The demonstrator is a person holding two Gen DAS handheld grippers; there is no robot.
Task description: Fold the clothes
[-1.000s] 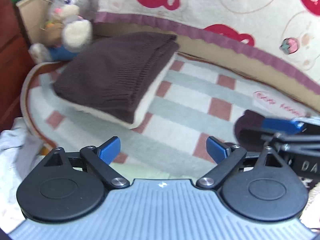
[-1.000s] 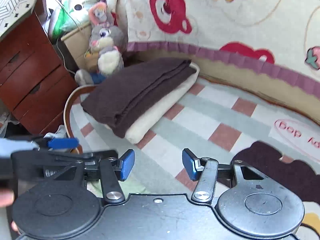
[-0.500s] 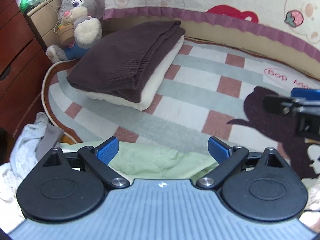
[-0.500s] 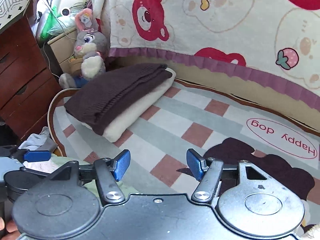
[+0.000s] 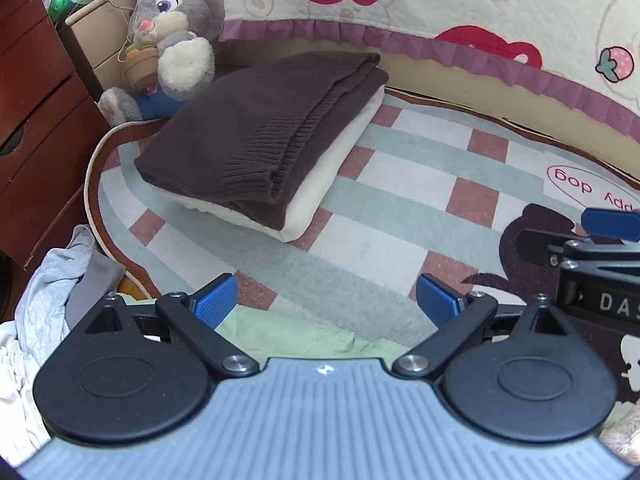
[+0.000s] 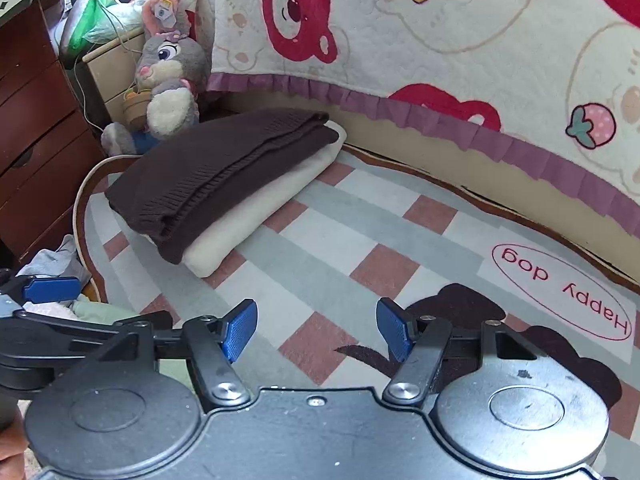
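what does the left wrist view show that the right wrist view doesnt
Only the left wrist view: the green cloth spread right under the open left claw, and much of the white cloth at the left edge.
Only the right wrist view: the whole "Happy dog" label, and the open, empty right claw head on.
Both: the folded brown sweater on the cream one, the plush rabbit, the checked rug.

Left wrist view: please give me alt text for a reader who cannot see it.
The open left gripper hovers over a pale green garment at the near edge of a checked rug. Farther back, a folded brown sweater lies on a cream one, beside a plush rabbit.
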